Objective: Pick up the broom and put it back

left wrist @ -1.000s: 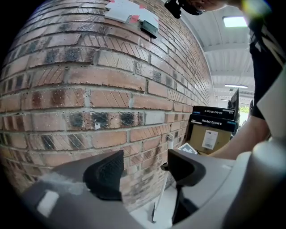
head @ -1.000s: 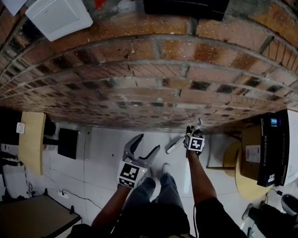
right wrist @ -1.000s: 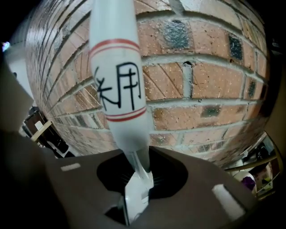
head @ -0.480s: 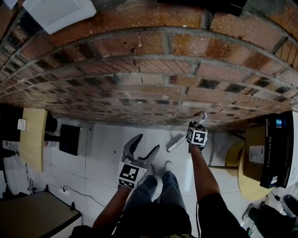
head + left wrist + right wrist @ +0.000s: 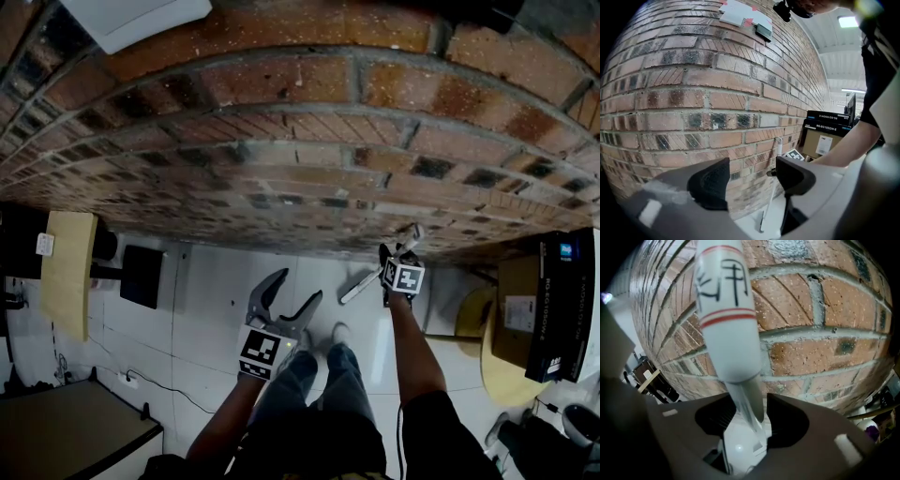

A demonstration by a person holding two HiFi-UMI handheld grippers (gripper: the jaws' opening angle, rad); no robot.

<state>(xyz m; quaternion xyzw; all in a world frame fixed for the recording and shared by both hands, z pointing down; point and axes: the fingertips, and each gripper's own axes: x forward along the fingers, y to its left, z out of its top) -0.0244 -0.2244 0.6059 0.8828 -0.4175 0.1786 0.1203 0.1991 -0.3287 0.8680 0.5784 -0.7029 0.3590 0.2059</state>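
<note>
Right gripper (image 5: 745,420) first: its jaws have just been opening, and the white broom handle (image 5: 726,324) stands between the pads. There's a gap on one side and the other pad is very close, so it's loose rather than pinched. The handle's top leans on the brick wall (image 5: 300,141), with the rest running down toward the tiled floor (image 5: 216,291). That looks like the put-back nearly done.

Left gripper (image 5: 752,180) hangs apart from it all, jaws spread wide with nothing between them.

Here's the danger. With the grip gone, only the lean holds the broom up. On glossy tile the foot could skate out, or the top could slide sideways along the brick. A pad catching the handle on the way out would tip it.

As for room, the wall is hard ahead, so the way out is straight back. The boxes (image 5: 562,300) crowd the right, while the floor to the left is open.
</note>
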